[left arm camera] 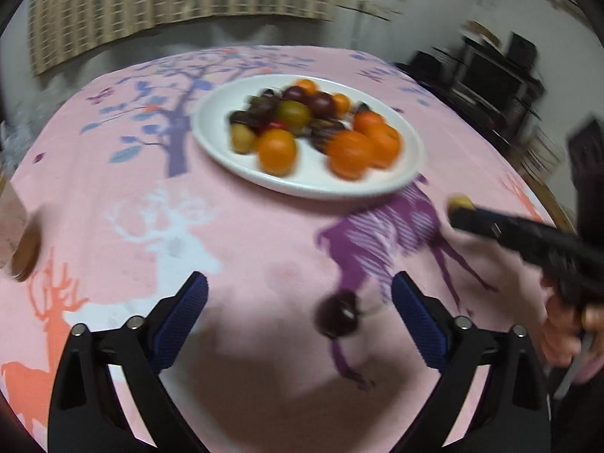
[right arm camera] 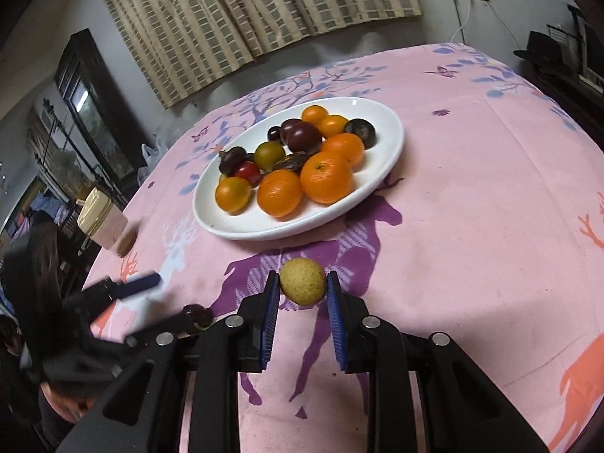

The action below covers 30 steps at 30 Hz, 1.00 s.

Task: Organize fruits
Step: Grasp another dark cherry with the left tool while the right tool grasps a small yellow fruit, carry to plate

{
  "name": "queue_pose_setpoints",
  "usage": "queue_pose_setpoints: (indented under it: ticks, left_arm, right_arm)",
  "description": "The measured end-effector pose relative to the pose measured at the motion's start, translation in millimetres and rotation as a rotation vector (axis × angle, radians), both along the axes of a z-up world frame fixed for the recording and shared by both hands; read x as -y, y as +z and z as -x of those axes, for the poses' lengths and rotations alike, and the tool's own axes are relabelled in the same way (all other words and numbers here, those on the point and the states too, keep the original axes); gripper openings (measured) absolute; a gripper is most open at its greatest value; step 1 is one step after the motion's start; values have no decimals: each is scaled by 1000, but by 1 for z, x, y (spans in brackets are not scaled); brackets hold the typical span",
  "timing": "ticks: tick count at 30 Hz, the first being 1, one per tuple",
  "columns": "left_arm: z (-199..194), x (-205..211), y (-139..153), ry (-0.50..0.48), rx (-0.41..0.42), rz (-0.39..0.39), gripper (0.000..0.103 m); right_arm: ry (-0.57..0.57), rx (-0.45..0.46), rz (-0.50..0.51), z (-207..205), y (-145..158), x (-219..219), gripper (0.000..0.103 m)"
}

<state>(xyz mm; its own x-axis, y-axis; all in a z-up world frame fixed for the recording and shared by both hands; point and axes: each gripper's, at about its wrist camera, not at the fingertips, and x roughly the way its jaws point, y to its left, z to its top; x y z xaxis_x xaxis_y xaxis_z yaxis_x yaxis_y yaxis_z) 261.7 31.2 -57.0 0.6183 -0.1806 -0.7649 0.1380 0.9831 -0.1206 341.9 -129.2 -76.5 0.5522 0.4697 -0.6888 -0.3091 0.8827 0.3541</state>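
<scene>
Left hand-held gripper (left arm camera: pixel 300 290): jaws wide apart, angled down over the surface, nothing pressed between. Right hand-held gripper (right arm camera: pixel 303 283): jaws clamped, angled down, hand (left arm camera: pixel 562 334) gripping its handle.

left-wrist view motion-blurred, plate (left arm camera: pixel 400 185) fruits smeared, jar (left arm camera: pixel 22 253) cut by left edge, left gripper (right arm camera: pixel 151 294) blurred in right-wrist view, person at edge unclear

1. The right hand-held gripper (right arm camera: pixel 303 288) clamps a small yellow fruit (right arm camera: pixel 302 281) between its blue pads, nearer the camera than the white plate (right arm camera: pixel 392 143).
2. The plate holds oranges (right arm camera: pixel 327 177) and dark plums (right arm camera: pixel 304 136).
3. The left hand-held gripper (right arm camera: pixel 145 290), blurred, is left of the plate, near a dark fruit (right arm camera: pixel 196 314) on the pink surface (right arm camera: pixel 472 207).
</scene>
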Motion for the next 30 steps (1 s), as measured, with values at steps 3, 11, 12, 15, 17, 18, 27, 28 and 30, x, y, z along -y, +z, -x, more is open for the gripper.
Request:
queue_pose_setpoints:
  ticks: [3, 11, 12, 15, 17, 18, 27, 28, 30]
  left_arm:
    - [6, 13, -8, -64, -19, -16, 66]
    - [9, 19, -16, -79, -40, -18, 48]
    - [7, 20, -17, -84, -42, -21, 44]
    - [8, 25, -18, -97, -40, -32, 43]
    - [8, 28, -18, -102, -37, -48, 42]
    - [8, 30, -19, -105, -37, -56, 42]
    - [8, 33, -21, -120, -30, -77, 29]
    - [8, 33, -21, -119, -30, -74, 29]
    - [8, 33, -21, -119, -30, -71, 29]
  right_arm:
    - [8, 2, 13, 2, -2, -4, 26]
    - [28, 0, 33, 6, -2, -7, 26]
    - [29, 1, 34, 7, -2, -7, 26]
    - [33, 1, 41, 7, -2, -8, 26]
    - [35, 0, 43, 7, -3, -9, 26]
    - [36, 0, 44, 7, -3, -9, 26]
    - [30, -4, 53, 7, -4, -9, 26]
    - [30, -4, 54, 6, -4, -9, 26]
    - [32, -4, 57, 7, -5, -9, 26]
